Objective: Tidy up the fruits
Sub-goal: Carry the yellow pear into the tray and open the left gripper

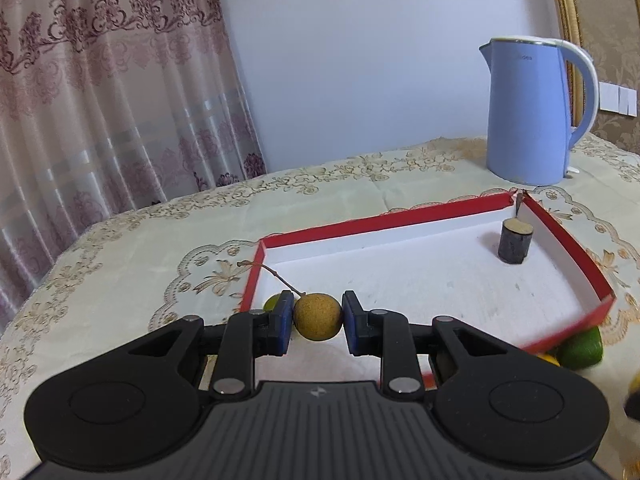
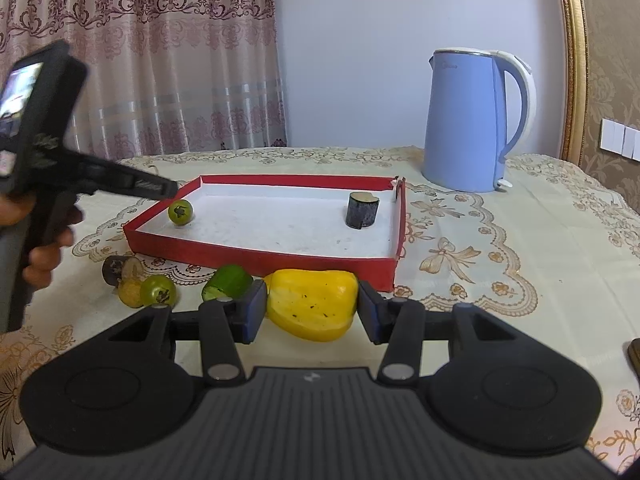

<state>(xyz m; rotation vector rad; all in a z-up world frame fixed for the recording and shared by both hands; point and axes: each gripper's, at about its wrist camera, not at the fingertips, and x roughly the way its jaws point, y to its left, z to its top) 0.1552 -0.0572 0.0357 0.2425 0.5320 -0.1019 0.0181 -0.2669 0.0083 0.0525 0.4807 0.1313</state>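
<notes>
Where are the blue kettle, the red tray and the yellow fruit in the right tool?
blue kettle (image 2: 464, 128), right wrist view, on its body.
red tray (image 2: 256, 254), right wrist view, near wall.
yellow fruit (image 2: 316, 304), right wrist view, middle.

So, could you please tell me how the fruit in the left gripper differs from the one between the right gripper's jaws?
The brown round fruit is small and ball-shaped; the yellow fruit is much larger and lumpy.
The brown round fruit has a rough, matte skin and a thin stem; the yellow fruit is smooth with dark specks and no visible stem.
The left gripper holds its fruit above the red tray; the yellow fruit sits outside it, within the right gripper.
Both sit between blue jaws.
</notes>
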